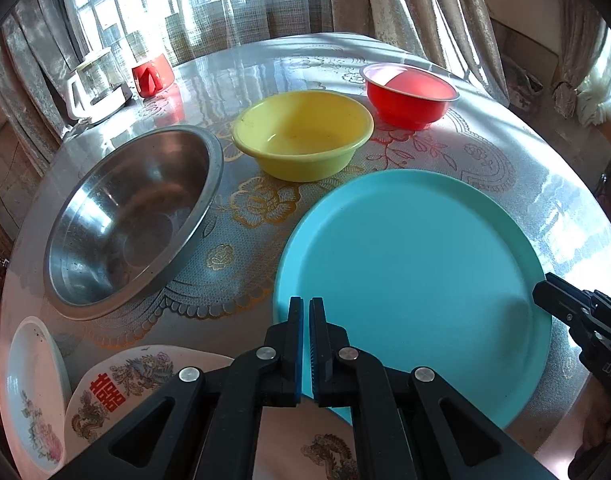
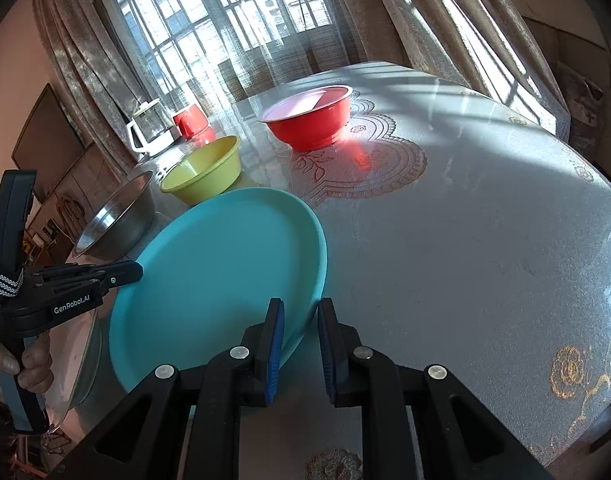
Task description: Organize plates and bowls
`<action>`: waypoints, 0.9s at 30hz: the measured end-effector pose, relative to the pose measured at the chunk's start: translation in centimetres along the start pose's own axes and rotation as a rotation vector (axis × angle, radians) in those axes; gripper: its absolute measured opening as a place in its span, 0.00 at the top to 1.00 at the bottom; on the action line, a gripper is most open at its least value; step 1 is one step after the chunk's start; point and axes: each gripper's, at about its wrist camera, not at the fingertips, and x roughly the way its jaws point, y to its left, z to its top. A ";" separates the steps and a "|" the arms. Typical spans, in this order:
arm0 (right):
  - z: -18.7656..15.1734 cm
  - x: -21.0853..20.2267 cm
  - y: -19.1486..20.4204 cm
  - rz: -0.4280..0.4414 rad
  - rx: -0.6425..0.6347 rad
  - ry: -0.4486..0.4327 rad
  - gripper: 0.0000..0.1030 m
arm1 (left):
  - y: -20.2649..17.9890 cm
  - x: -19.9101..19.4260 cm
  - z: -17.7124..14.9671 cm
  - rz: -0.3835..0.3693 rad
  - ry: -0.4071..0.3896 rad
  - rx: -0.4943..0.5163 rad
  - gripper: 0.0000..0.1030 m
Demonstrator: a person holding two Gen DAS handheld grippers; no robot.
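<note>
Both grippers, left [image 1: 305, 320] and right [image 2: 301, 332], clamped on blue plate [image 1: 417, 272] rim at six and three o'clock. Printed plates [image 1: 117, 392] at seven. Farther, steel bowl [image 1: 129, 216] at ten, yellow bowl [image 1: 301, 136], red bowl [image 1: 409, 96] at one. Nothing stacked yet; judged barely begun.

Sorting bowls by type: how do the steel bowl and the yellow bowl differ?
The steel bowl is shiny bare metal; the yellow bowl is matte and opaque. The steel bowl looks wider than the yellow bowl. Both stand upright and empty on the table.
</note>
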 end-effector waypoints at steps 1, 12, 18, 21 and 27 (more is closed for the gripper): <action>0.0 0.0 0.1 0.001 -0.002 0.001 0.83 | 0.1 -0.3 -0.1 -0.003 -0.010 -0.009 0.97; -0.7 -0.1 1.1 0.019 -0.038 0.017 0.83 | 2.1 -4.0 -1.5 -0.017 -0.113 -0.128 0.97; -0.7 -0.3 1.2 0.014 -0.038 0.030 0.82 | 3.8 -6.5 -3.6 -0.011 -0.156 -0.200 0.97; -0.6 -0.3 1.3 0.023 -0.024 0.038 0.74 | 5.0 -7.9 -5.0 0.009 -0.177 -0.246 0.97; -0.4 -1.1 1.2 -0.020 -0.014 0.017 0.65 | 8.5 -10.3 -8.6 0.051 -0.214 -0.348 0.97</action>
